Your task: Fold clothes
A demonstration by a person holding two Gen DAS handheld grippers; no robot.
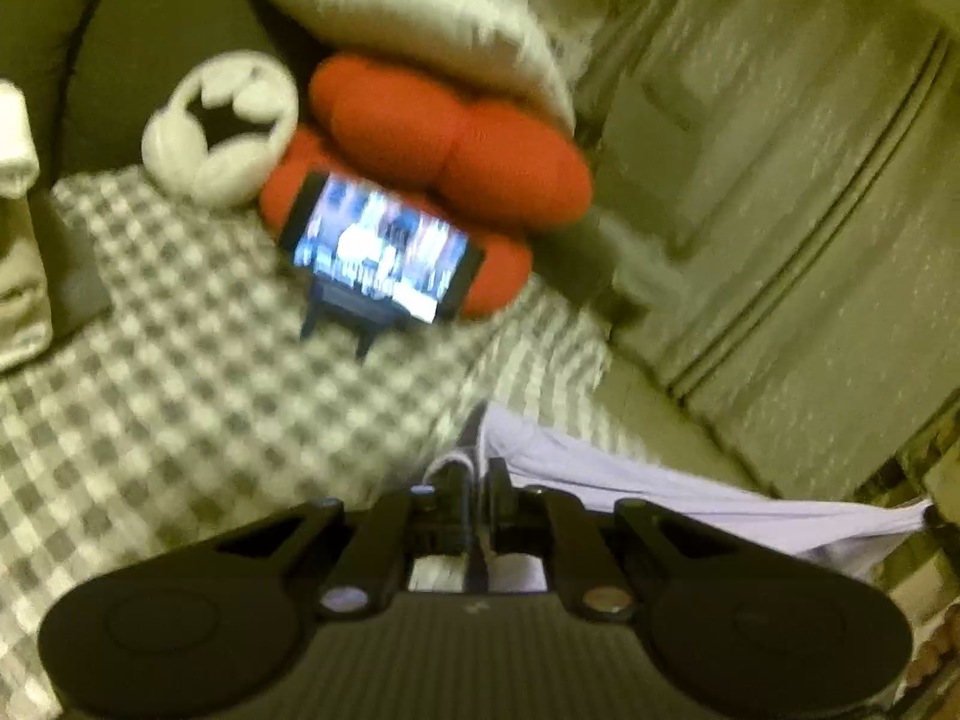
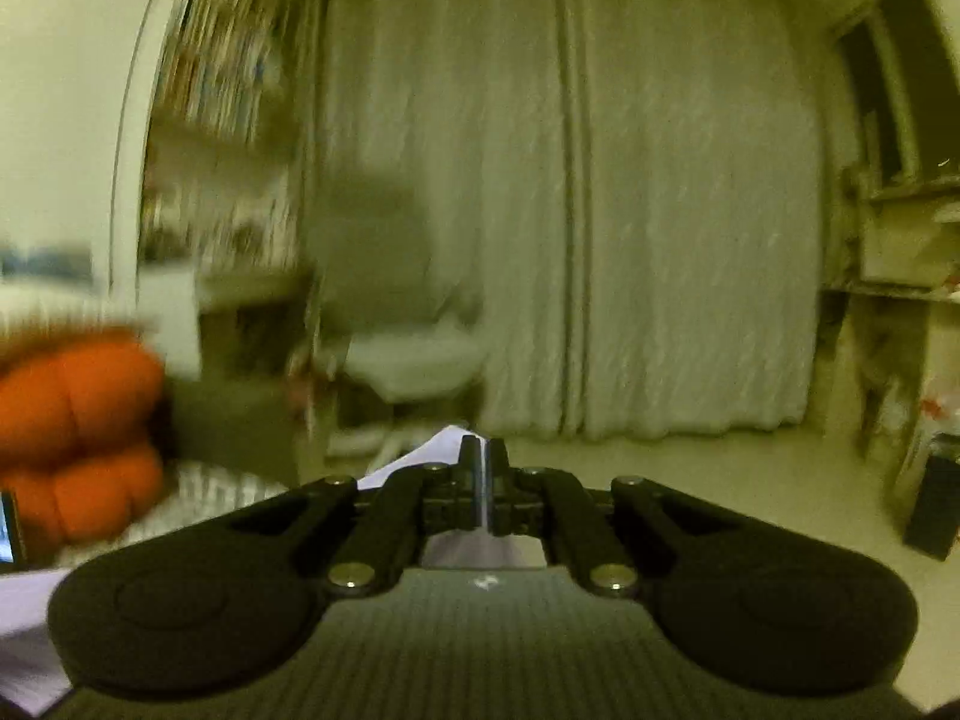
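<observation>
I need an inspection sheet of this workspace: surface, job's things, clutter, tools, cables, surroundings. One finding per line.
Surface: bed with checked cover.
Job's things: pale garment, stretched between both tools, off the cover.
Clutter: phone on stand, screen lit; white headphones; red cushion; beige pillow; folded whites at left edge.
Tools: left tool shut on garment; right tool shut on garment.
Cables: nothing seen.
Surroundings: curtain, bookshelf, chair; views blurred.
</observation>
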